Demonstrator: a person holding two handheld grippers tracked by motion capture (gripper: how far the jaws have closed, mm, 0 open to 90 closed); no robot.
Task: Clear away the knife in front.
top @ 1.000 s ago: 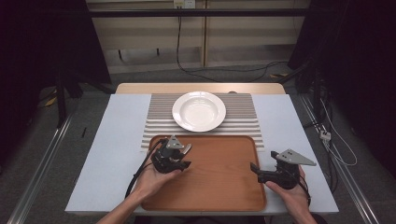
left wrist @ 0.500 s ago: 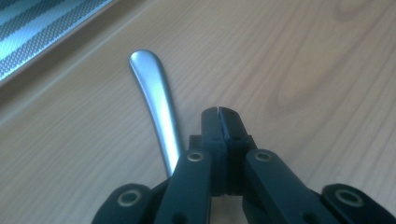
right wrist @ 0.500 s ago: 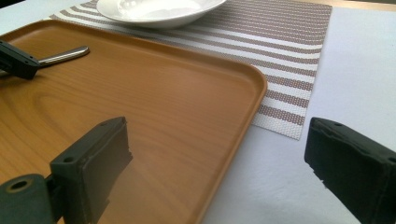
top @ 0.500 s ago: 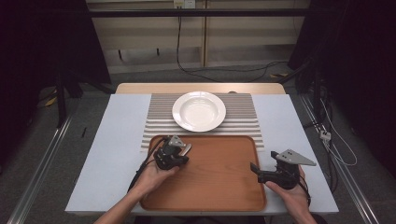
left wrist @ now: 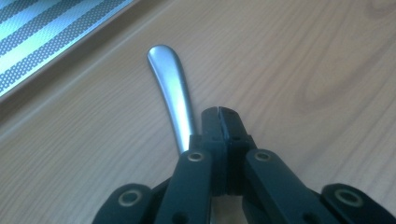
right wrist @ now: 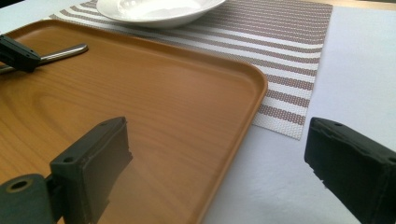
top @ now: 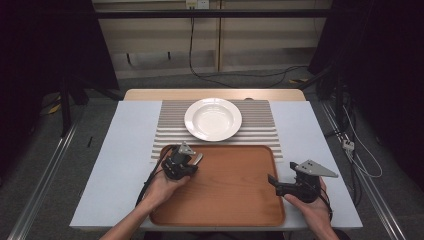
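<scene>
Metal utensil handle [left wrist: 171,95]: polished, stiff, light, likely slippery; lies over the wooden tray [top: 235,200] at its far-left corner, beside the left gripper [left wrist: 218,122], whose jaws meet beside, not around, it; right gripper [right wrist: 219,158] gapes, empty.

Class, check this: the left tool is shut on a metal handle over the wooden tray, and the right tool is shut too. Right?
Not quite. The right tool is open; the right gripper view shows its jaws wide apart. The left tool is indeed shut on the metal handle over the wooden tray.
</scene>
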